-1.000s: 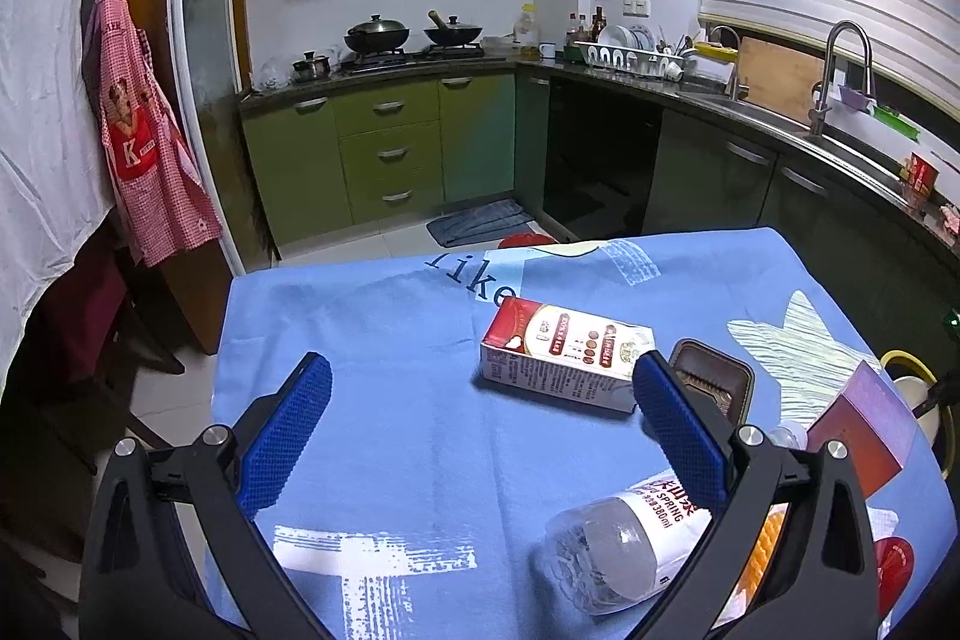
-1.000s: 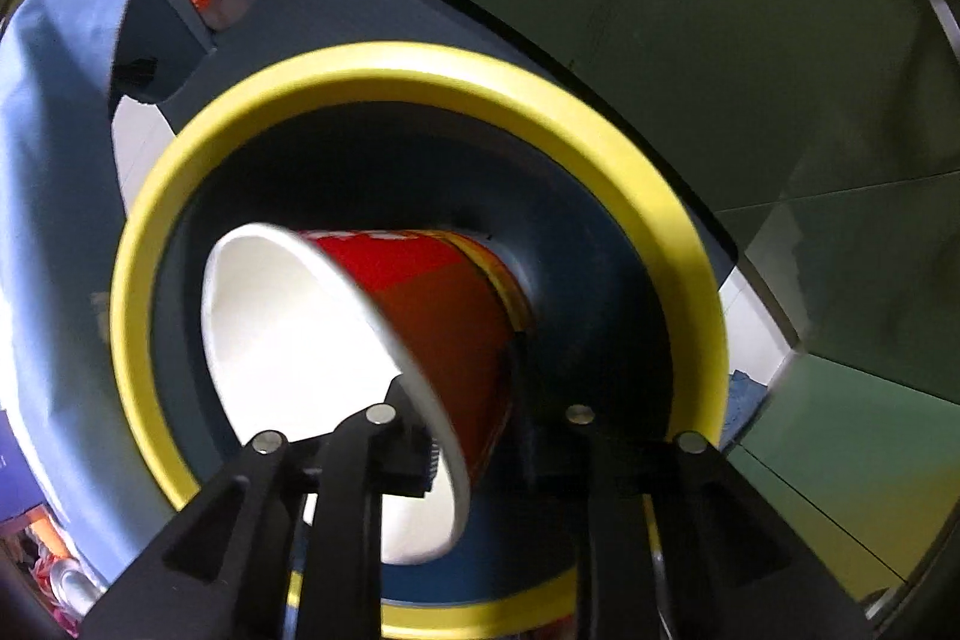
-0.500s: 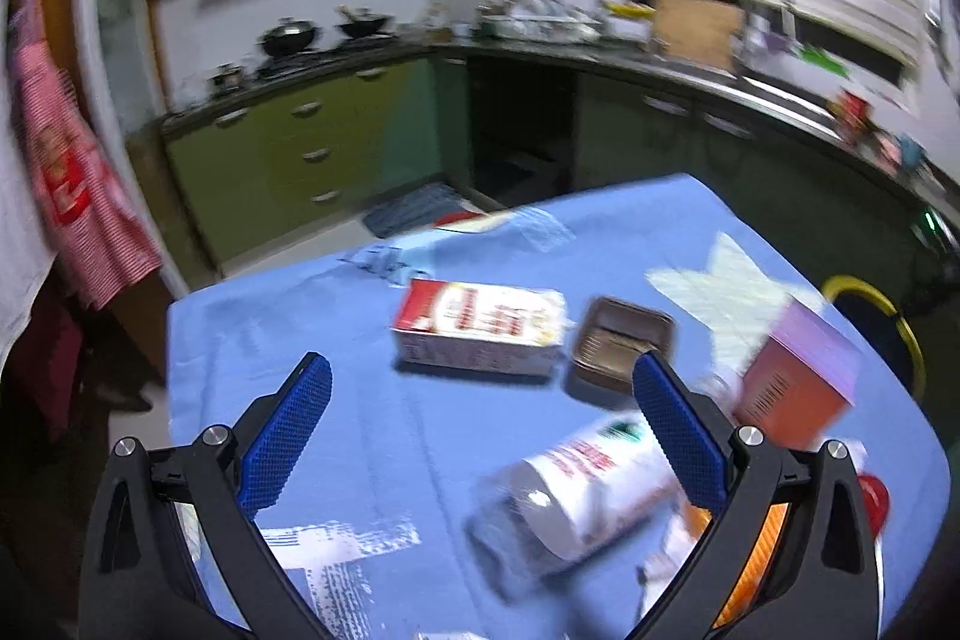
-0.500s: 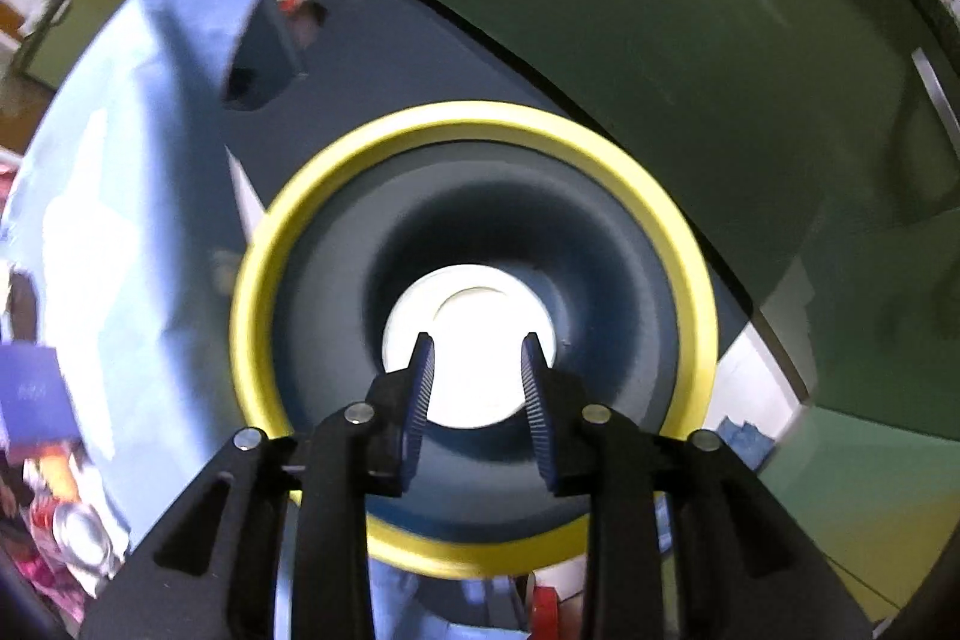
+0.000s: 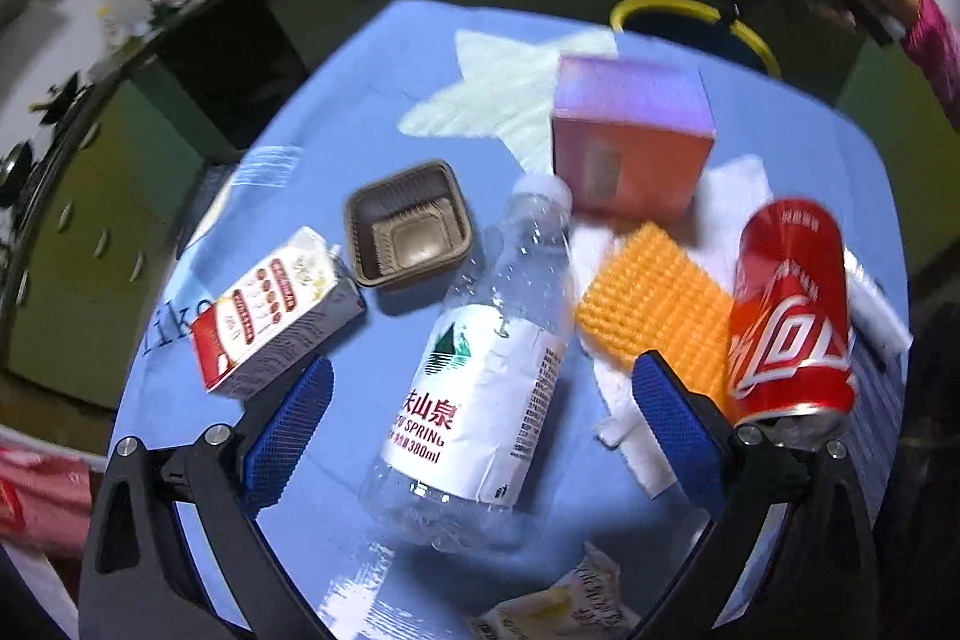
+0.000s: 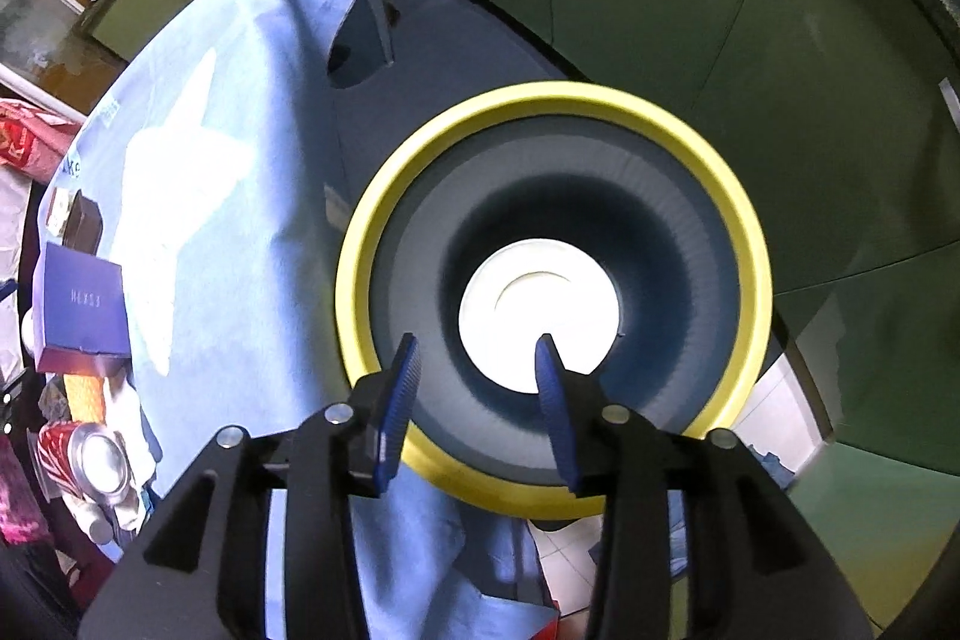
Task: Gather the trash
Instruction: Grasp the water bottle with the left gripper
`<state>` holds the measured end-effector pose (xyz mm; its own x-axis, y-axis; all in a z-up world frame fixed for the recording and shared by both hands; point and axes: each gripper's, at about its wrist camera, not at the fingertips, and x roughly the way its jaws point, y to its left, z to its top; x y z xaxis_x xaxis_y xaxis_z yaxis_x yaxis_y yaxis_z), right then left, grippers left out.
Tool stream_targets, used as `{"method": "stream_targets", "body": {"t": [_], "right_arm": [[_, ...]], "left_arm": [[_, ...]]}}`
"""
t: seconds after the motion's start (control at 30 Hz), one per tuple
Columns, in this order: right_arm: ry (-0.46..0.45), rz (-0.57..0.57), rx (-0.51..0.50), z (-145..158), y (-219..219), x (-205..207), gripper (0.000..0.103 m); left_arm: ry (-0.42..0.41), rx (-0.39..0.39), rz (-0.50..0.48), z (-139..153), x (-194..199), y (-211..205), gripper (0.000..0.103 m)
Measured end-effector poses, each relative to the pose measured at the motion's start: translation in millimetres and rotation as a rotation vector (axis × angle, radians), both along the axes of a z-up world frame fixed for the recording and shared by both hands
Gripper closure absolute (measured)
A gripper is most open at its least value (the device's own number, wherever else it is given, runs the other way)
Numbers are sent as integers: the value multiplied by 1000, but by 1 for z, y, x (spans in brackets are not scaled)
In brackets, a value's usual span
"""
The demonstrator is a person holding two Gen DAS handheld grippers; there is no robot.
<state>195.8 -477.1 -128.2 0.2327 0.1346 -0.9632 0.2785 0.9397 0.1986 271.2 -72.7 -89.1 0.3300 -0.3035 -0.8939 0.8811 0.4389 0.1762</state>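
My left gripper (image 5: 480, 388) is open above a clear plastic water bottle (image 5: 480, 358) lying on the blue tablecloth (image 5: 336, 112), its pads either side of the bottle without touching. Around it lie a red soda can (image 5: 792, 316), an orange ridged sponge (image 5: 654, 304), a brown plastic tray (image 5: 408, 226), a milk carton (image 5: 276, 310) and a purple-topped box (image 5: 630, 142). My right gripper (image 6: 477, 358) hangs over the yellow-rimmed bin (image 6: 744, 220), its jaws opening with nothing between them. A white paper cup (image 6: 540, 316) rests upright at the bin's bottom.
White tissues (image 5: 732, 196) lie under the sponge and can; a crumpled wrapper (image 5: 564, 604) sits at the near table edge. The bin (image 5: 666, 4) stands on the floor past the table's far corner, beside green cabinets (image 6: 720, 10). A person's pink sleeve (image 5: 930, 34) shows at the right.
The right gripper let the red paper cup drop into the bin, rose and opened wider. The left gripper rolled and tipped down, moving over the bottle and towards the can.
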Motion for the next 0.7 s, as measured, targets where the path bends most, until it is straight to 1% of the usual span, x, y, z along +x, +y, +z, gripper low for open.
{"method": "stream_targets", "body": {"t": [0.1,0.13,0.17,0.2,0.27,0.43,0.5,0.53,0.57,0.63,0.7], "right_arm": [[-3,-2,4,1,-2,-1,65],[-5,-4,6,1,-2,-1,65],[-9,-8,8,1,-4,-1,65],[-11,-9,11,1,-4,-1,65],[-11,-10,14,-1,-2,-2,64],[2,-2,27,-8,0,-3,63],[-1,-3,29,-9,1,-2,63],[-3,-3,30,-9,1,-2,63],[-5,-3,32,-10,0,-2,63],[-7,-2,34,-10,0,-1,63],[-10,1,38,-11,0,-2,63]], "left_arm": [[27,70,-44,-13,-4,-7,12],[30,94,-53,-18,-3,-9,17],[36,127,-63,-24,-4,-12,26],[40,144,-70,-27,-4,-13,29],[51,174,-79,-35,-5,-16,40],[57,234,-76,-52,-2,-20,40],[64,241,-68,-57,-2,-20,44],[69,233,-50,-58,0,-19,48],[83,220,-39,-57,2,-17,49],[122,164,-4,-54,3,-12,49],[133,131,21,-46,7,-8,49]]}}
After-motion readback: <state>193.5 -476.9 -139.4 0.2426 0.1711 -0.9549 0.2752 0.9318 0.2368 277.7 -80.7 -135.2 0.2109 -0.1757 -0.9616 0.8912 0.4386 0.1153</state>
